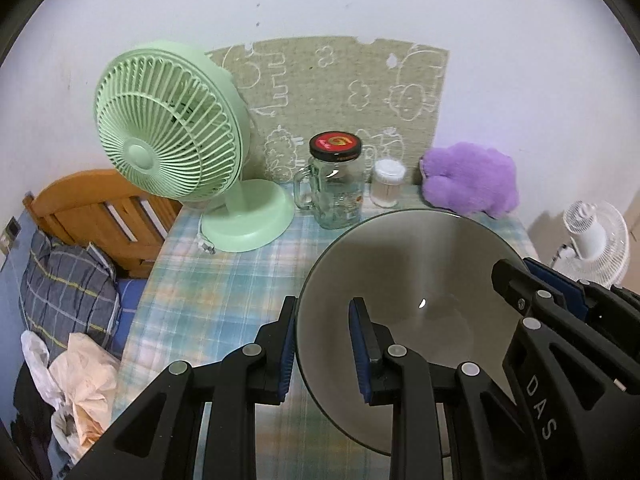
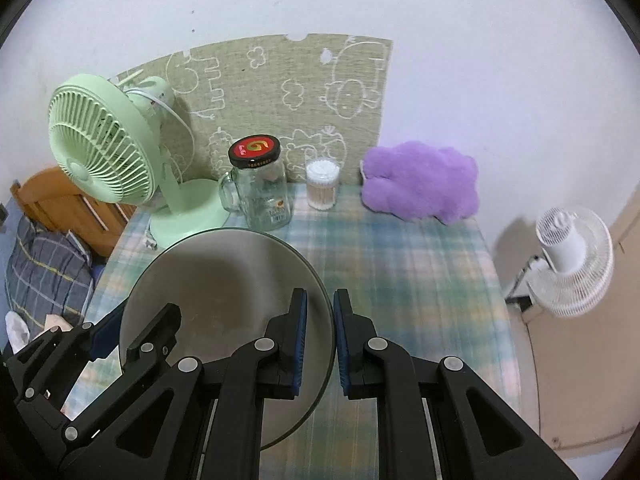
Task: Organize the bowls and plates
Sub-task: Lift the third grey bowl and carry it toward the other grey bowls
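Both the left tongs [image 1: 326, 344] and right tongs [image 2: 320, 344] pinch opposite rims of the grey bowl [image 1: 408, 280], carried above the table's [image 2: 400, 272] near edge, so I'd keep both hands level together

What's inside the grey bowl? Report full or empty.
Empty. The grey bowl, held at opposite rims by the left gripper and right gripper, shows only bare, smooth inner surface.

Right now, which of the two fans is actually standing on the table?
The mint green fan, whose round base sits on the plaid tablecloth beside the glass jar. The white fan stands off the table, past its right edge.
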A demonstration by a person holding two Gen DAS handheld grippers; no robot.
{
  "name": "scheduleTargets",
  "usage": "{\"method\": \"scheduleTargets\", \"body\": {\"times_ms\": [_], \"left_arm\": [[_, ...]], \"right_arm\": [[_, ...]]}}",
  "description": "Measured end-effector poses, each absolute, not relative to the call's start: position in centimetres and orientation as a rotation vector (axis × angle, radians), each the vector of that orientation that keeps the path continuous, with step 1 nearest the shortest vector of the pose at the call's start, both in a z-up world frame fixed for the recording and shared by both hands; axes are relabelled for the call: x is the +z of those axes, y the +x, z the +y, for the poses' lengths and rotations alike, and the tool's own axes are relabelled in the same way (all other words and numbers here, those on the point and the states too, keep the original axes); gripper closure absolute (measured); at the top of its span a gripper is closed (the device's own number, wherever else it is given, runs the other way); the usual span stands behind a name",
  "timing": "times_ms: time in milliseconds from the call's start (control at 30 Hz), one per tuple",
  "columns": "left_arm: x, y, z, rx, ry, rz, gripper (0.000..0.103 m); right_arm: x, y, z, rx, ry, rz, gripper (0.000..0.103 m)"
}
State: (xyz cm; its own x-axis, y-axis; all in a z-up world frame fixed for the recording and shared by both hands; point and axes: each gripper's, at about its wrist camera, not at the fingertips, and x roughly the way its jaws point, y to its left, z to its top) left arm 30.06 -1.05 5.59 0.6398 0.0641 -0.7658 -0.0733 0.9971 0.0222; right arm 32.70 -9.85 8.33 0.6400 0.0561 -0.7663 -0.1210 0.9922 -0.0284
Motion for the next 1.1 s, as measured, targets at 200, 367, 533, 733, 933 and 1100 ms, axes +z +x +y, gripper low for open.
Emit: {"method": "scheduleTargets", "body": {"times_ms": [200,367,533,733,933,1100], "left_arm": [[6.7,26.3,-0.8,0.029,0.017,0.850,0.080],[7.2,23.6,-0.8,-0.007,0.033,0.844,0.080],[7.3,21.2,-0.5,-0.029,0.020,0.842,0.080],[6.9,18.3,0.0,-0.033,0.000,0.845,0.080],[5.8,16.3,-0.2,-0.043,0.000,0.860,0.080],[4.0,14.9,-0.6,-0.053,-0.010,0.898,0.080]], "right_arm": [[9.6,28.2,-9.6,0.053,-0.068,0.854,0.086],[10.1,24.7,-9.6,0.018,-0.048,0.851,0.086],[10.4,21.6,-9.6,-0.008,-0.057,0.838,0.086],[10.2,18.7,-9.6,-0.018,-0.063,0.831,0.086],[9.4,15.9,-9.5,-0.018,-0.082,0.836,0.086],[7.8,14.2,-10.0,-0.028,-0.078,0.872,0.086]]}}
